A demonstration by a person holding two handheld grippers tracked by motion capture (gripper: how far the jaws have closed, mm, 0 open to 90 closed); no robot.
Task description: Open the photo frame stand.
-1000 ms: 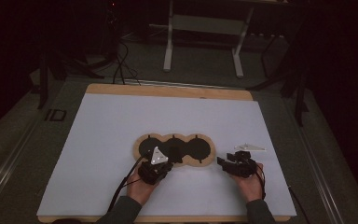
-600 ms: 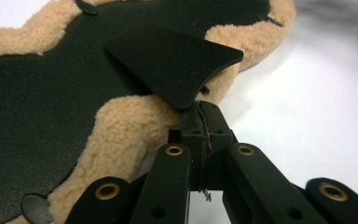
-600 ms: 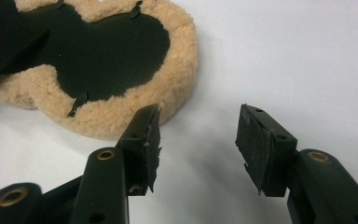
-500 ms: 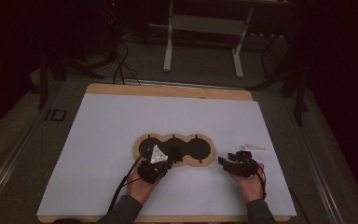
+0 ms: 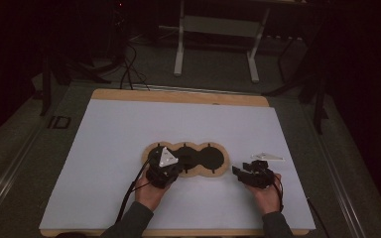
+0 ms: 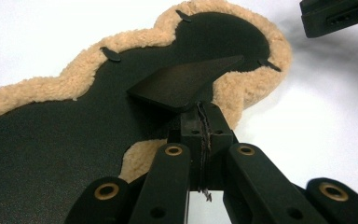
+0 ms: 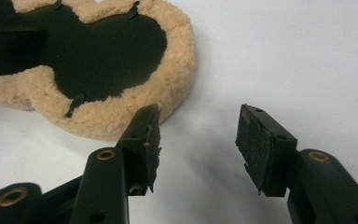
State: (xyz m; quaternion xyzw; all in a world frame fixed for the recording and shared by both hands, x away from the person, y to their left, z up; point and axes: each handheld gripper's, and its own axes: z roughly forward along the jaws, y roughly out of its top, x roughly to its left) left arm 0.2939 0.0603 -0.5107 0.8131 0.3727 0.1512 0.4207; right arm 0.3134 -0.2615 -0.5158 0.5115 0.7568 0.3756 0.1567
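Very little has changed over the last second, and that says something about the work. The white worktop (image 5: pixel 104 148) looks as it did, and the three-lobed pad (image 5: pixel 209 158) lies in the same place near its front middle, its black face up inside a tan fleece rim (image 7: pixel 168 93). One part stands off the flat: a black flap (image 6: pixel 182 81) of the pad's face, near the middle lobe, is raised above the rest and slopes up and away from the near edge. Whether it is a loose layer or a sewn lining, I cannot tell. The left gripper (image 6: pixel 200 121) sits at the near edge of the pad, by the left lobe in the high view, barely shifted from before. Its fingers (image 6: pixel 216 128) are pressed together on the near corner of that flap, as they were a second ago. The right gripper (image 7: pixel 196 135) rests on the worktop just right of the pad, unmoved. Its fingers (image 7: pixel 144 135) stand well apart with nothing between them, pointing towards the right lobe's rim without touching it. By my judgement the pinch is secure and the lift has paused. The flap is held up, the pad itself is not pinned, and the free hand seems ready to steady the rim before the flap is drawn further.
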